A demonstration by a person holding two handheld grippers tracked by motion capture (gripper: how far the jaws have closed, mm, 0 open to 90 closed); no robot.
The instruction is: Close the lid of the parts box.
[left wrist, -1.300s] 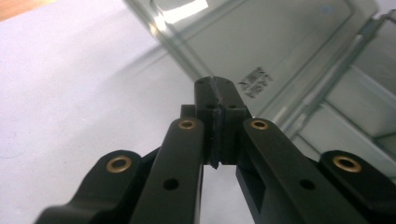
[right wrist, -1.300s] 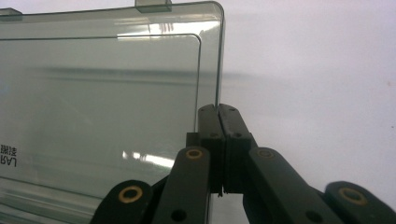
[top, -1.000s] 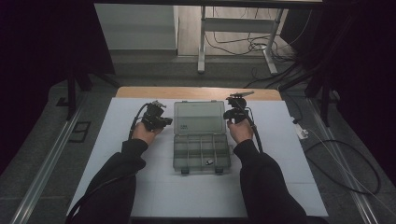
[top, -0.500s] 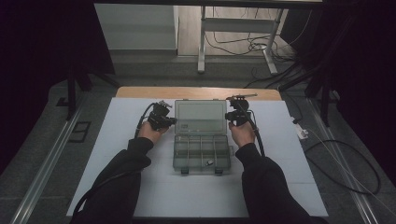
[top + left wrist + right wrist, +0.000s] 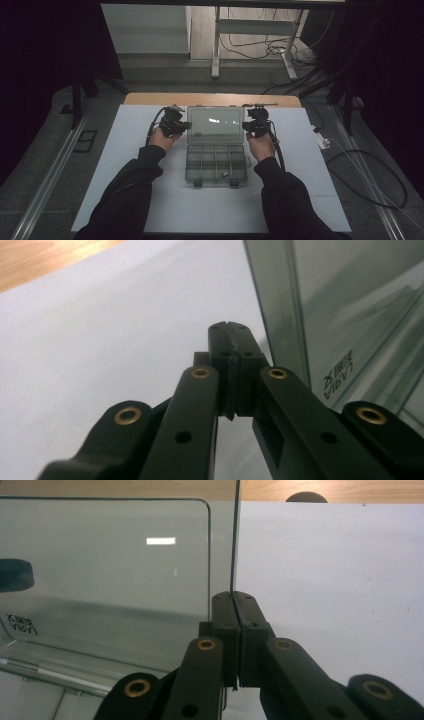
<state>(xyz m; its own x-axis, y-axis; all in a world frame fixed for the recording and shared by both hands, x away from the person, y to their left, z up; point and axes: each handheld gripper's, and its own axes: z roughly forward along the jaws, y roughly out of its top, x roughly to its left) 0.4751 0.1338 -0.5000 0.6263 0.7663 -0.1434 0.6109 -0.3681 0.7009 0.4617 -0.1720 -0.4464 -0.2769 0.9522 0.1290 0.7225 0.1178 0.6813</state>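
Near edge of the high view: two dark-sleeved forearms enter from below and rise toward a clear plastic organizer box lying open in the middle of the white counter. The box's divided tray lies nearest the person; one small dark item rests in a compartment of the near row, right of centre, too small to identify.

Middle: the left gripper is held just beside the left edge of the raised lid, and the right gripper just beside the lid's right edge, so that the lid stands between the two. A black cable trails from each gripper back along the hand.

Left gripper view: the fingers are pressed together with nothing between them; the lid's left wall stands just to their right, and contact cannot be judged. A printed label shows through the clear plastic.

Right gripper view: the fingers are likewise closed on each other, empty. The thin right edge of the lid rises directly beyond the fingertips, in line with the seam between them; the pane extends to the left, upright over the hinge.

Far: a strip of bare wood borders the counter's far edge.
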